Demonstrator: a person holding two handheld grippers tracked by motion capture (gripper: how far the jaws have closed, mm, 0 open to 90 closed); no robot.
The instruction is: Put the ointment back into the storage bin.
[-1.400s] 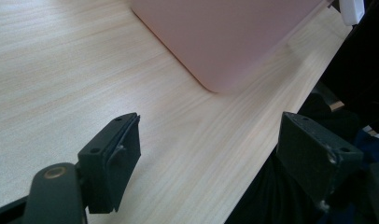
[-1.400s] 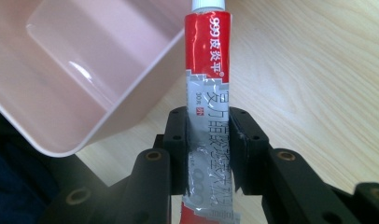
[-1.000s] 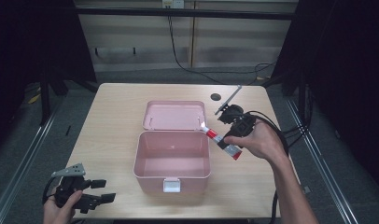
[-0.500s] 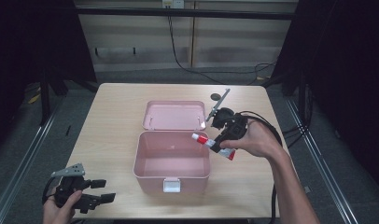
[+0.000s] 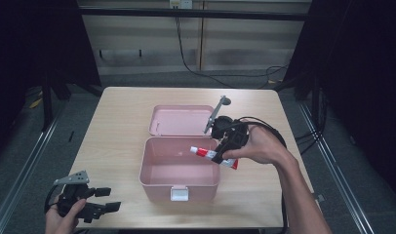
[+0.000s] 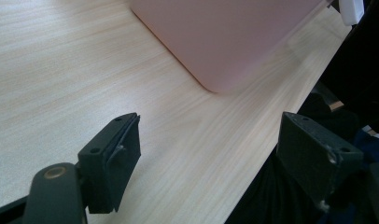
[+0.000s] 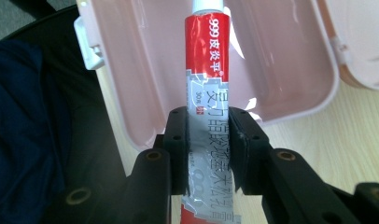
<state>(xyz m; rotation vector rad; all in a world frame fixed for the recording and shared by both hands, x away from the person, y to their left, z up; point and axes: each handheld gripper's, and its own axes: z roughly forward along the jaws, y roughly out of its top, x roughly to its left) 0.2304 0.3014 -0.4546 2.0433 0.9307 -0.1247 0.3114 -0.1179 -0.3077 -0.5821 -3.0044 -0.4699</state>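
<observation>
A light wooden table (image 5: 118, 126) stands on a grey floor (image 5: 20, 161), with black cables (image 5: 186, 58) trailing before a panelled wall (image 5: 137, 44).

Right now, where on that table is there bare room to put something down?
The wooden table lies bare left of the open pink plastic box, and along its far edge behind the lid. It's crowded right of the box, where the right hand-held gripper holds a red-and-white tube.

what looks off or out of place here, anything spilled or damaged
Nothing stands out. The pink plastic box sits open and upright on the pale wooden table, no spill. The right gripper holds a red and silver tube over the box; the left gripper rests open near the table edge.
</observation>
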